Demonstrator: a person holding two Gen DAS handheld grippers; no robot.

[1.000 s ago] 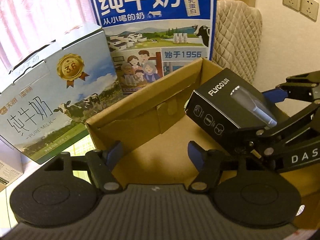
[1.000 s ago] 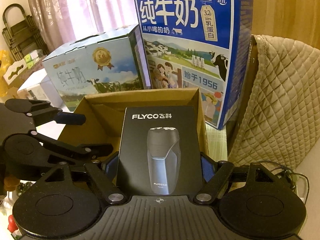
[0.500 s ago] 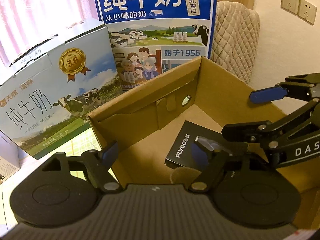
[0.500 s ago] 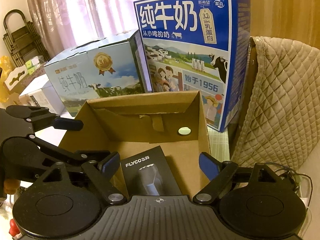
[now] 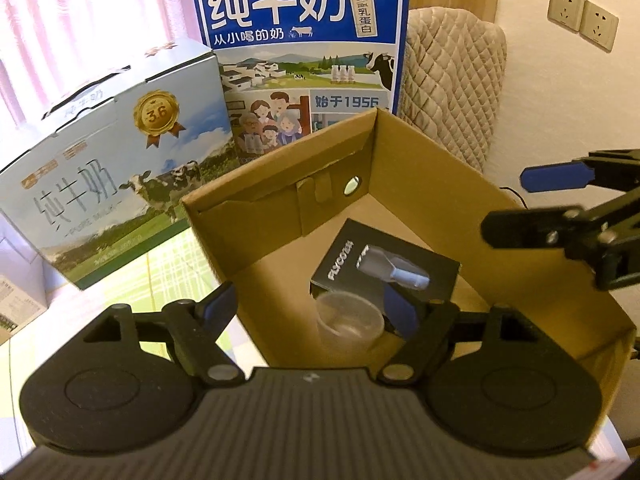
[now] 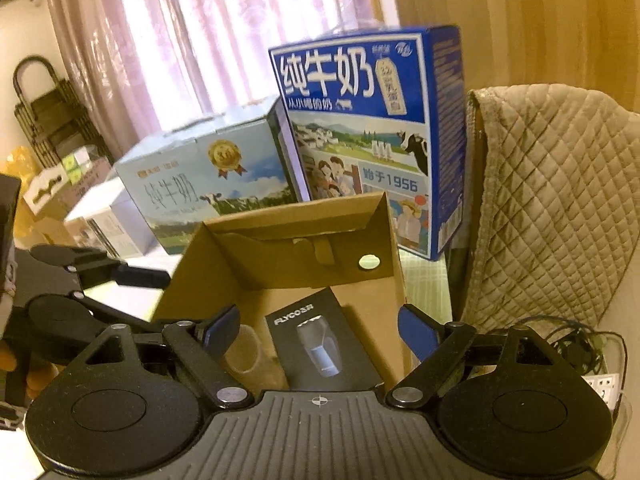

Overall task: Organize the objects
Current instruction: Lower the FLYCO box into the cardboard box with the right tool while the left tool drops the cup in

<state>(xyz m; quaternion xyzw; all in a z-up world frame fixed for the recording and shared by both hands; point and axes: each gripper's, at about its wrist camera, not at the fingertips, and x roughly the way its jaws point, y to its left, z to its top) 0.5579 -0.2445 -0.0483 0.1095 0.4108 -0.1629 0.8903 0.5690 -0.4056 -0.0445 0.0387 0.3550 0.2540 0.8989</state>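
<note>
A black FLYCO shaver box (image 5: 384, 264) (image 6: 316, 344) lies flat on the floor of an open cardboard box (image 5: 280, 184) (image 6: 296, 216). A clear plastic cup (image 5: 348, 320) (image 6: 244, 348) lies beside it, nearer the front. My right gripper (image 6: 320, 328) (image 5: 532, 204) hovers open above the cardboard box, holding nothing. My left gripper (image 5: 310, 308) (image 6: 156, 300) is open too, astride the carton's left wall, with one finger inside near the cup.
Two milk cartons stand behind the cardboard box: a light blue one (image 5: 112, 176) at the left and a tall dark blue one (image 5: 304, 48). A quilted cover (image 6: 552, 200) rises at the right, with cables and a power strip (image 6: 600, 384) below. Wall sockets (image 5: 584, 16) sit beyond.
My right gripper let go of the shaver box, which now lies inside the cardboard box, then opened and drew up and back. The left gripper stayed open.
</note>
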